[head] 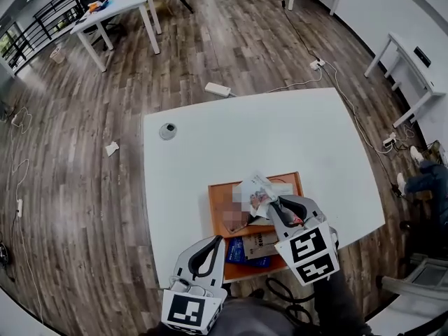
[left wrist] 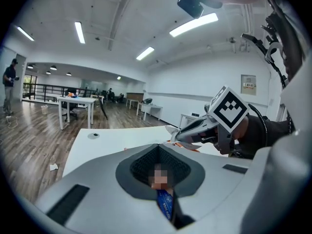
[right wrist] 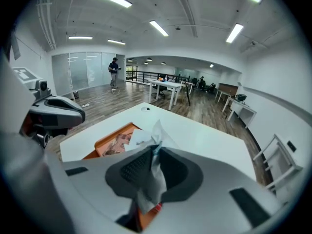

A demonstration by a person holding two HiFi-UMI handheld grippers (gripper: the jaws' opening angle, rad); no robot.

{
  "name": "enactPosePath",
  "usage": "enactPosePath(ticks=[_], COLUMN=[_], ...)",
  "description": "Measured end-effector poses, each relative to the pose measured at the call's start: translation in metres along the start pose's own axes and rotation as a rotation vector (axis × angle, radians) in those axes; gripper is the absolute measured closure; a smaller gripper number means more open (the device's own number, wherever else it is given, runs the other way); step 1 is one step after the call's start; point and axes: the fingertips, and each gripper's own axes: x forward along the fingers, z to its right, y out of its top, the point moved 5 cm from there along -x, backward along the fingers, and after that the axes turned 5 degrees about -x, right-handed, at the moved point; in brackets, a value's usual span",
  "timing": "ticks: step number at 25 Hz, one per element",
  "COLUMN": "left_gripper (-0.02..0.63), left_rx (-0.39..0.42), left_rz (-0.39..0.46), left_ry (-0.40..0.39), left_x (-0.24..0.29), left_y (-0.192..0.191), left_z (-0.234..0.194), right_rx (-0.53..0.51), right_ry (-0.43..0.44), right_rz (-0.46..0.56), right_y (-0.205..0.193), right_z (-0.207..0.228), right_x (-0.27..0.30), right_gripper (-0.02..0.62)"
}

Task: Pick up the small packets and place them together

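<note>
While the right gripper pinches 1 white packet above the orange tray at the tabletop's near edge, the left gripper has its jaws nearly together on 1 blue packet at the tray's near-left corner.

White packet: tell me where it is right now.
In the head view the white packet is clamped in the right gripper, above the orange tray at the white table's near edge.
</note>
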Motion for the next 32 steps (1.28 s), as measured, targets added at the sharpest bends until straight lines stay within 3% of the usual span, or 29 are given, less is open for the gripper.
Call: enactPosePath(ticks=[4, 10, 14, 19, 32], left_gripper=[0.603, 0.603, 0.603, 0.603, 0.603], left_rx=[-0.015, -0.023, -0.020, -0.021, 0.029], left_rz=[-0.012, -0.024, -0.021, -0.028, 0.008], left_ry=[0.008, 0.014, 0.005, 0.004, -0.035], left_x=[0.005, 0.006, 0.005, 0.003, -0.011], left_y=[-0.003, -0.005, -0.006, -0.004, -0.013], left_z=[-0.009, -0.010, -0.010, -0.004, 0.032], right_rx=[-0.008, 0.013, 0.009, 0.013, 0.020], right_ry=[0.017, 0.047, 0.049, 0.049, -0.031], right_rz=[-0.033, -0.044, -0.029, 0.001, 0.059], right_y=[-0.005, -0.011, -0.009, -0.007, -0.029], right_z=[-0.004, -0.008, -0.010, -0.010, -0.009], right_x=[0.015, 0.022, 0.020, 0.012, -0.034], right_gripper=[0.526, 0.457, 0.455, 0.408, 0.408])
